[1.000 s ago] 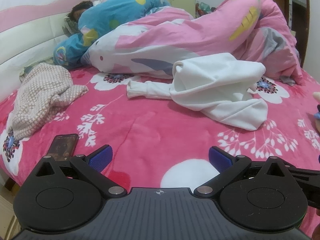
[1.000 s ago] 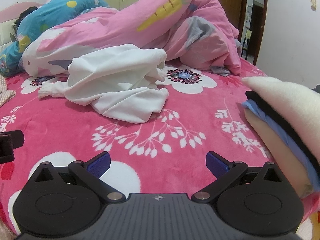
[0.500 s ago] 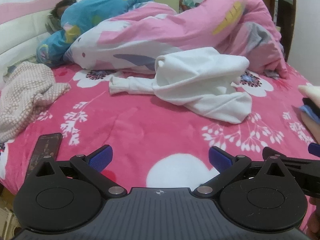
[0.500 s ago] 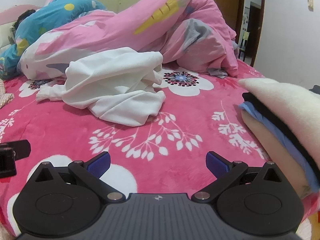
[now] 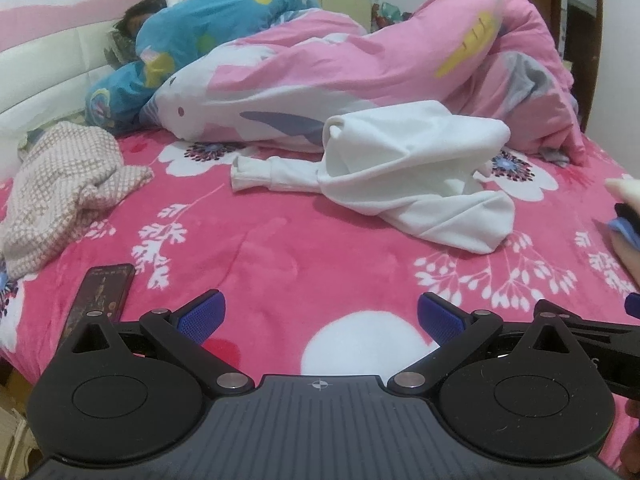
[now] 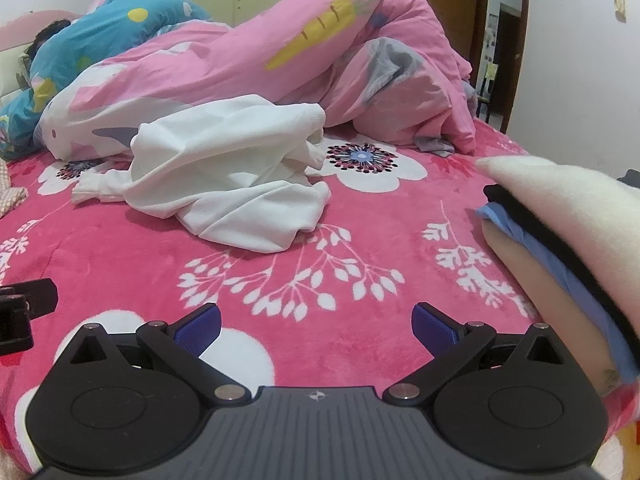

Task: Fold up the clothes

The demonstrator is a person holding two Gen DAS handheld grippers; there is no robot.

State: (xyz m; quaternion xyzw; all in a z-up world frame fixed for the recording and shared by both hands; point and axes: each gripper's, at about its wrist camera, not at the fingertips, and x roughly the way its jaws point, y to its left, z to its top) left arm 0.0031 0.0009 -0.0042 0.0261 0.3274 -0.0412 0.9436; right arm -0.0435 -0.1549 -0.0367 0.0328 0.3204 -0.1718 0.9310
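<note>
A crumpled white long-sleeved garment (image 5: 408, 172) (image 6: 224, 184) lies in a heap on the pink flowered bed (image 5: 280, 248) (image 6: 360, 272), one sleeve trailing left. My left gripper (image 5: 320, 314) stands open over the near edge of the bed, well short of the garment, nothing between its blue pads. My right gripper (image 6: 316, 324) is also open and empty, near the front edge, with the garment ahead and to the left. A beige checked garment (image 5: 60, 184) lies bunched at the far left.
A stack of folded clothes (image 6: 568, 240) sits at the right edge of the bed. A dark phone (image 5: 102, 292) lies near the left front edge. A bunched pink quilt (image 5: 380, 72) fills the back, and a person (image 5: 180, 36) under a blue cover lies by the headboard.
Both views shifted slightly: the left gripper swung right and back, so the white garment sits a little more centred. Both grippers stayed open; no cloth moved.
</note>
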